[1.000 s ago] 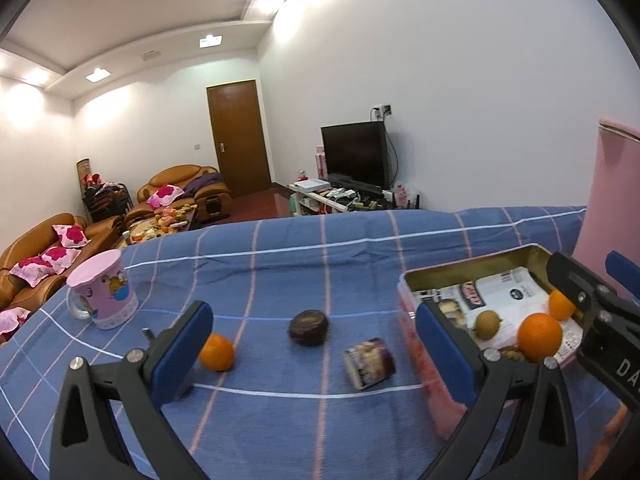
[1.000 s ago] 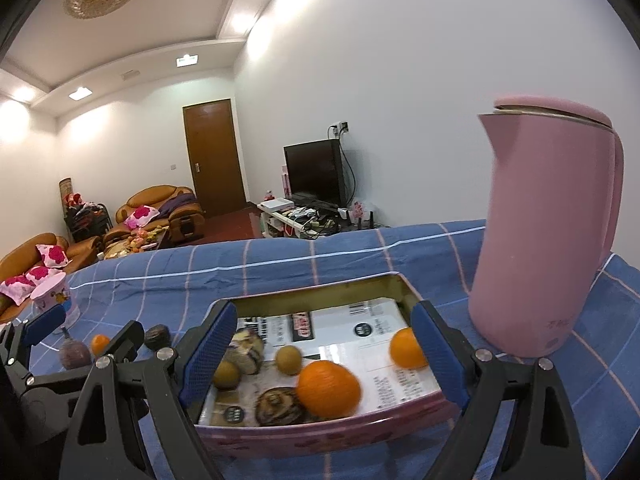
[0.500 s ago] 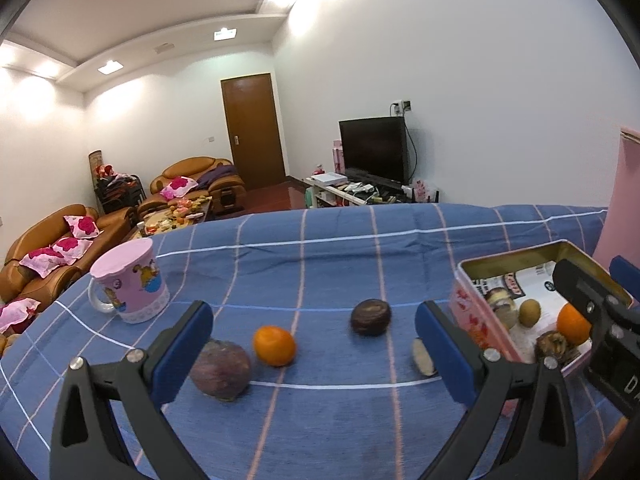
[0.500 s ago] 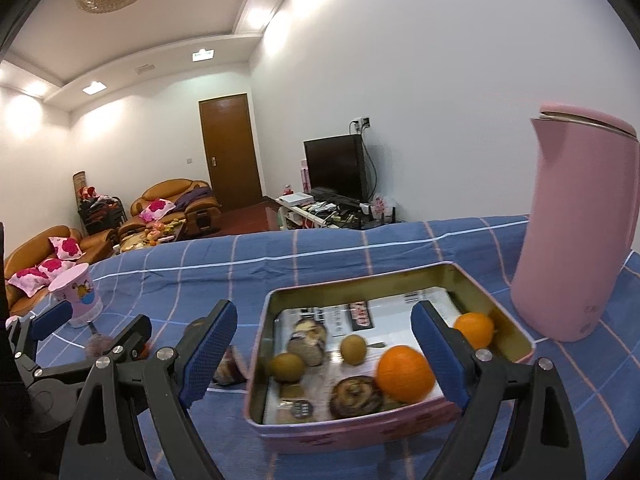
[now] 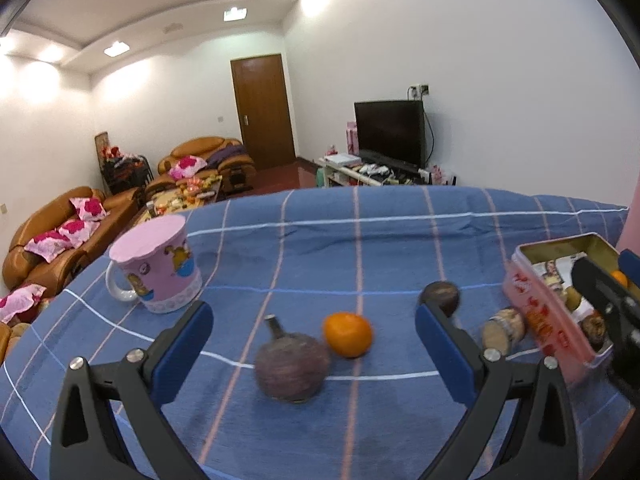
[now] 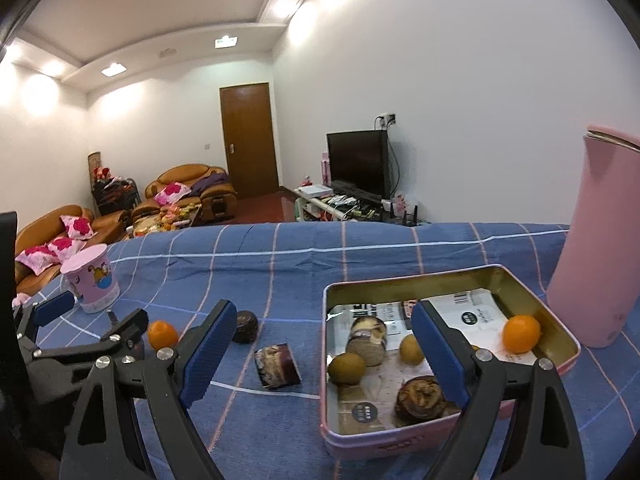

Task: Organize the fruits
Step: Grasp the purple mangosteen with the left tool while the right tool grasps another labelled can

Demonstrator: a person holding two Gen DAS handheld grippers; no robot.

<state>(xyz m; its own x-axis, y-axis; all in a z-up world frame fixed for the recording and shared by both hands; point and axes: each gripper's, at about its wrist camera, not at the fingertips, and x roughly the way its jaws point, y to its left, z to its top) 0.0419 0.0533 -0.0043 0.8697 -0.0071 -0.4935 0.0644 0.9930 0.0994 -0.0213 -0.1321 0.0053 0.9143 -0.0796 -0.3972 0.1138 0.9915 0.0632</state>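
Purple fruit (image 5: 292,368) with short stem on the blue checked cloth (image 5: 360,248), between the wide-open, empty fingers of the left gripper (image 5: 314,356), just beside an orange (image 5: 347,334); dark round fruit (image 5: 440,297) and a cut piece (image 5: 503,327) farther right, near the pink tin (image 5: 548,320). Right gripper (image 6: 320,352) fingers likewise spread wide, empty, above the tin's (image 6: 400,436) near-left corner. Inside the tin: an orange (image 6: 521,333), two brownish-green fruits (image 6: 346,368), dark pieces; pink mug (image 6: 91,282) far left, pink jug (image 6: 600,264) right.
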